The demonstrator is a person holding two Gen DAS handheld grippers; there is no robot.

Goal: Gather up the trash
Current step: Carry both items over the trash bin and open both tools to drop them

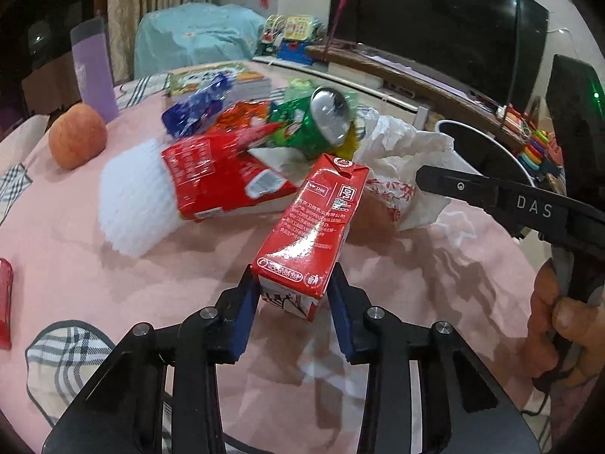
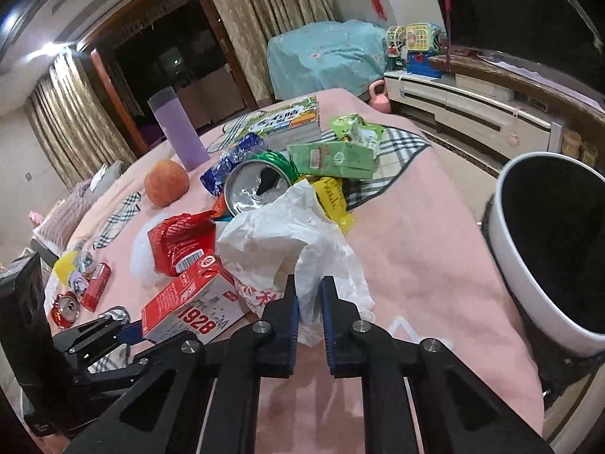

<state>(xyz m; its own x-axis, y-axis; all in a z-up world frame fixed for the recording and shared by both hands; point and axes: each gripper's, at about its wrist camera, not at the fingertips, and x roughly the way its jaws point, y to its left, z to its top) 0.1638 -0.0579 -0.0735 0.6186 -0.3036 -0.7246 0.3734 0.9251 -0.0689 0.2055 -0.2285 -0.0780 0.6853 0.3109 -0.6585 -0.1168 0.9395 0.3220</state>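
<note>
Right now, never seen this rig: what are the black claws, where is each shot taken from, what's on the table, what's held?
There is no robot here. A person holds a hand-operated gripper in each hand, and each gripper carries a fisheye camera looking forward along its two jaws.

The left wrist view shows the left gripper, its jaws closed on the near end of a red milk carton. The person's hand on the other tool shows at the right edge.

The right wrist view shows the right gripper pinching a white plastic bag.

On the pink tablecloth lies a litter pile: a green can, a red wrapper, a green carton. An apple, a purple tumbler and a book also sit there. A white bin stands beside the table.
</note>
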